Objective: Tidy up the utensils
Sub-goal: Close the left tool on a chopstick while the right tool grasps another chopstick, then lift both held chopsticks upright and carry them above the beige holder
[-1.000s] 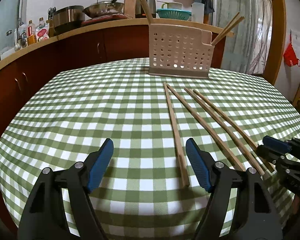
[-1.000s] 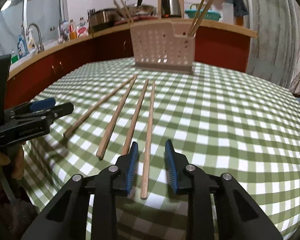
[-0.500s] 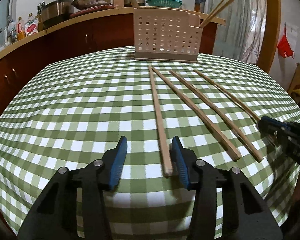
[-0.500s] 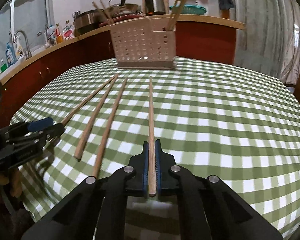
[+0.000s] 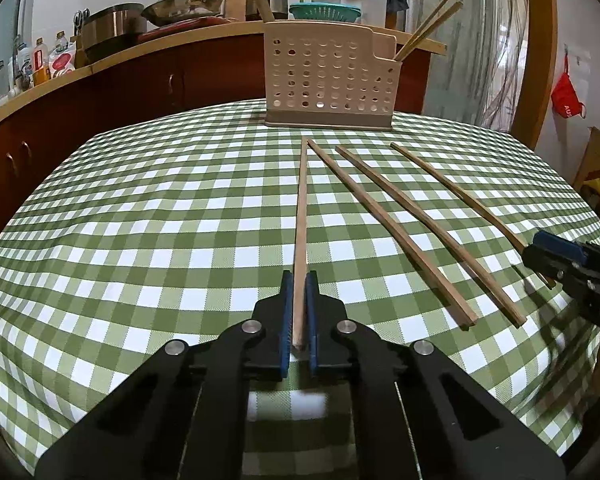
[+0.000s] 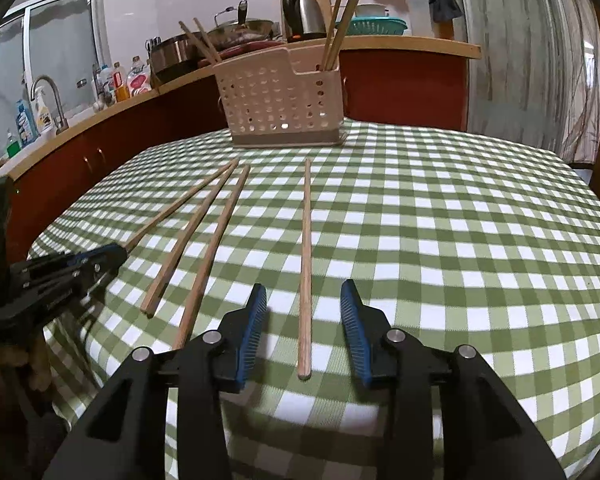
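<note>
Several wooden chopsticks lie on the green checked tablecloth [image 5: 140, 240]. My left gripper [image 5: 299, 276] is shut on the near end of the leftmost chopstick [image 5: 301, 208], which points toward the beige perforated holder [image 5: 328, 76]. Two loose chopsticks [image 5: 388, 232] lie to its right. My right gripper [image 6: 303, 286] has its jaws opening around the rightmost chopstick [image 6: 307, 232], which lies flat with the pads clear of it. The holder [image 6: 280, 104] has chopsticks standing in both ends. The right gripper [image 5: 540, 242] shows at the right edge of the left wrist view, and the left gripper [image 6: 114, 252] shows at the left of the right wrist view.
Behind the table runs a red-brown counter [image 5: 140, 80] with pots, a kettle [image 6: 304, 16], bottles and a tap [image 6: 50, 100]. A curtain [image 6: 532, 60] and a door frame [image 5: 540, 40] stand to the right. The table's rounded front edge is close under both grippers.
My left gripper closed on the leftmost chopstick. My right gripper closed on the rightmost chopstick, shifted it right away from the others, then opened and left it on the cloth.
</note>
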{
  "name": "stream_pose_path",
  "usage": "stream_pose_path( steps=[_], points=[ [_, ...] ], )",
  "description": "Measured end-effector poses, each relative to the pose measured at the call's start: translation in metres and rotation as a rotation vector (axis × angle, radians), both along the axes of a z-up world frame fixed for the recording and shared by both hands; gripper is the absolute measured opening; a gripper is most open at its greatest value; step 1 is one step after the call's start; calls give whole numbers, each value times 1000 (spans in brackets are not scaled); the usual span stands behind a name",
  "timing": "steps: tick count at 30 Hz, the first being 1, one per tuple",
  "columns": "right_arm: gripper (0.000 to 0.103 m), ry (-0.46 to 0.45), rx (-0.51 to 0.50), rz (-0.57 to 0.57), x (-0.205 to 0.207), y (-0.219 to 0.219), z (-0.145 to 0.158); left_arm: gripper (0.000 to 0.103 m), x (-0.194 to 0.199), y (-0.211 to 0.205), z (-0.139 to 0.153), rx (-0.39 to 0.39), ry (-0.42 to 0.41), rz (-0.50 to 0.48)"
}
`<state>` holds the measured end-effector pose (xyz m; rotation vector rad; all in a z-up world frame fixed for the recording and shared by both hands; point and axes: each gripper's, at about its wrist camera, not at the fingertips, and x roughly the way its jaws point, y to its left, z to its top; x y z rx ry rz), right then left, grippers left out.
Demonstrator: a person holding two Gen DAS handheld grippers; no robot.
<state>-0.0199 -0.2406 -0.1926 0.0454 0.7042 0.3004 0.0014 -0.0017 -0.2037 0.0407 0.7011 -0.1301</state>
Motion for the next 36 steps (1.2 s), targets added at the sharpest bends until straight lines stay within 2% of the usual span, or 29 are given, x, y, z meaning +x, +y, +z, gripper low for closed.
stream_pose_path(
  steps=[9, 14, 18, 29, 36],
  points=[
    [37, 12, -30, 9, -11, 0, -3, 7, 1, 0, 0, 0, -1, -1],
    [18, 14, -32, 8, -11, 0, -3, 7, 1, 0, 0, 0, 0, -1],
    [9, 14, -31, 25, -12, 2, -4, 7, 1, 0, 0, 0, -1, -1],
    [7, -10, -33, 15, -15, 3, 1, 7, 1, 1, 2, -8, 0, 0],
    [7, -64, -25, -3, -20, 0, 11, 7, -2, 3, 7, -14, -20, 5]
  ],
)
